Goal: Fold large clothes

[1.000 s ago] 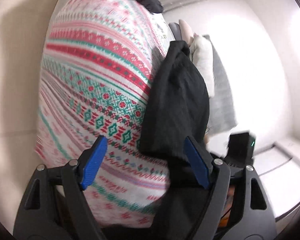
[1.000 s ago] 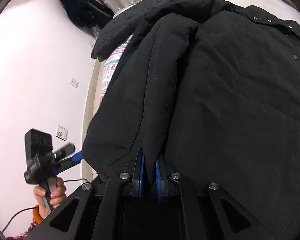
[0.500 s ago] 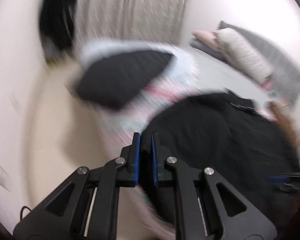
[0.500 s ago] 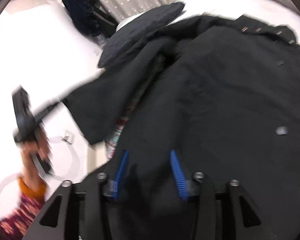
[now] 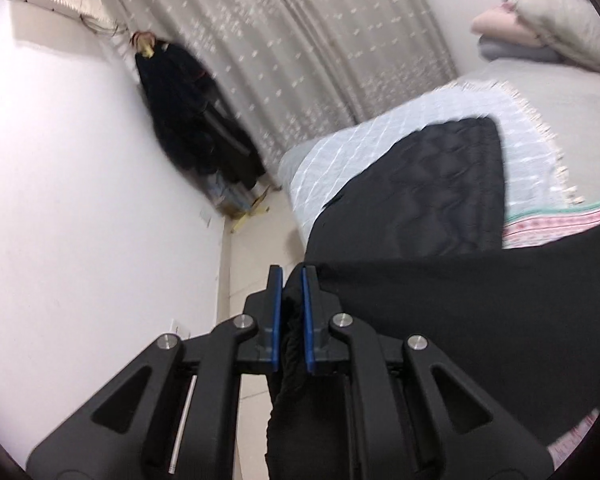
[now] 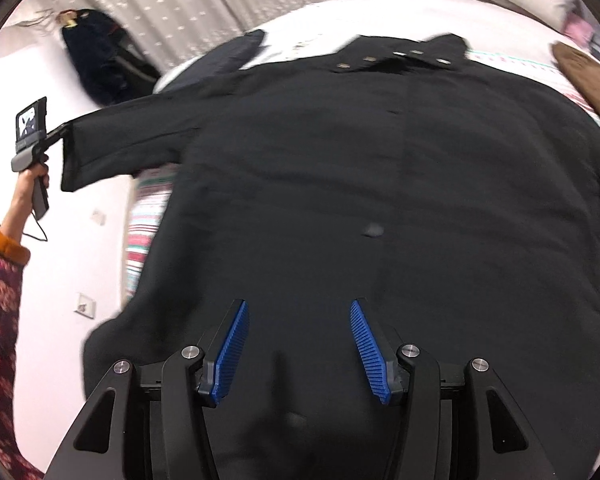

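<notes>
Black coat (image 6: 360, 200): one, spread across the bed, collar at the far side; one sleeve (image 6: 120, 148) stretched out past the left edge.
Snap studs (image 6: 416, 53): four counted on the collar band.
Left gripper (image 5: 288, 280): pressed together, pinching the sleeve cuff; seen at left in the right view (image 6: 50, 140).
Right gripper (image 6: 298, 312): fingers spread, above the near hem, pinching nothing.
Patterned blanket (image 6: 140, 232): one, under the coat.
Quilted black piece (image 5: 432, 192): one, far left on the bed.
Curtain (image 5: 320, 40): one, far wall.
</notes>
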A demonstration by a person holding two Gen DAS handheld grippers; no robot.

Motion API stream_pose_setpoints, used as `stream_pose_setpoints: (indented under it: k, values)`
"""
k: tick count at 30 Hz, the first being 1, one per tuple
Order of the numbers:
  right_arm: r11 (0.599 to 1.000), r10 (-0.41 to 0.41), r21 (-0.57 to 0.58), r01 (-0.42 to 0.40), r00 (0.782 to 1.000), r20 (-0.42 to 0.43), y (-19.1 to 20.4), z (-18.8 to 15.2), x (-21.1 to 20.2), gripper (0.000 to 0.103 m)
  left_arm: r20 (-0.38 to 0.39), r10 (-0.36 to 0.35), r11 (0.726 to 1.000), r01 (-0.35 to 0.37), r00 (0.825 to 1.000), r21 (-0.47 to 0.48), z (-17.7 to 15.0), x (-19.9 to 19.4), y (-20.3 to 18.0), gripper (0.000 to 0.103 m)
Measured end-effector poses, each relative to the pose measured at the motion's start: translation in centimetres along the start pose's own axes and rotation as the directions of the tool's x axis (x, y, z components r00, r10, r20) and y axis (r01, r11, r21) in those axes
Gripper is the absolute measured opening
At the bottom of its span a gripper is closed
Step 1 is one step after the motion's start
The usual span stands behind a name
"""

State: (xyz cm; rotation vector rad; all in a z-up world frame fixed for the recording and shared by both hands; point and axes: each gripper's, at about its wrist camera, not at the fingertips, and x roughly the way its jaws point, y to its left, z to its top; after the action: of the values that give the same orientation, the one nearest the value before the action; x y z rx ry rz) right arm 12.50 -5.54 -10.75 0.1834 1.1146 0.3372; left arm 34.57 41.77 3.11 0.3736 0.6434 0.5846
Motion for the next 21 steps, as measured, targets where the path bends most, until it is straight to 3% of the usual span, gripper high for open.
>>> stream_pose_setpoints:
  k: [4, 6, 8, 9, 11, 15, 16, 19, 21]
  values:
    - [0.996, -0.070, 0.050, 0.070, 0.998, -0.003, -4.0, -1.4, -1.7, 0.054, -0.076, 0.067, 0.997, -0.064, 0.995, 0.045, -2.7, 4.2, -2.6, 0.012]
    - [0.991, -0.103, 0.080, 0.103, 0.995, -0.006, -5.6, -1.4, -2.3, 0.054, -0.147, 0.090, 0.994, -0.081, 0.985, 0.069, -3.6, 5.7, -3.5, 0.021]
    - [0.983, -0.142, 0.115, 0.144, 0.990, -0.019, -7.5, -1.8, -2.9, 0.054, -0.219, 0.059, 0.998, -0.051, 0.974, 0.042, -4.4, 6.5, -3.7, 0.027]
    - [0.979, -0.157, 0.127, 0.159, 0.987, -0.026, -8.2, -2.0, -3.3, 0.054, -0.238, 0.006, 1.000, -0.006, 0.971, 0.001, -4.8, 6.4, -3.4, 0.032]
    - [0.972, -0.180, 0.145, 0.183, 0.983, -0.031, -9.6, -2.4, -4.5, 0.054, -0.244, -0.111, 0.992, 0.095, 0.963, -0.078, -5.2, 5.6, -2.6, 0.062]
    - [0.958, -0.234, 0.168, 0.231, 0.972, -0.004, -11.7, -3.0, -7.1, 0.063, -0.216, -0.241, 0.967, 0.214, 0.946, -0.140, -5.1, 2.2, -2.2, 0.079]
    - [0.953, -0.249, 0.184, 0.243, 0.969, 0.010, -12.5, -3.2, -7.8, 0.064, -0.217, -0.278, 0.957, 0.251, 0.936, -0.145, -5.1, 1.4, -2.5, 0.085]
    - [0.938, -0.269, 0.240, 0.250, 0.962, 0.049, -14.5, -3.9, -9.9, 0.069, -0.232, -0.386, 0.920, 0.353, 0.893, -0.170, -5.1, -0.5, -3.7, 0.086]
    - [0.929, -0.282, 0.271, 0.253, 0.956, 0.075, -15.7, -4.7, -11.3, 0.071, -0.238, -0.475, 0.878, 0.438, 0.847, -0.192, -5.3, -2.4, -5.2, 0.086]
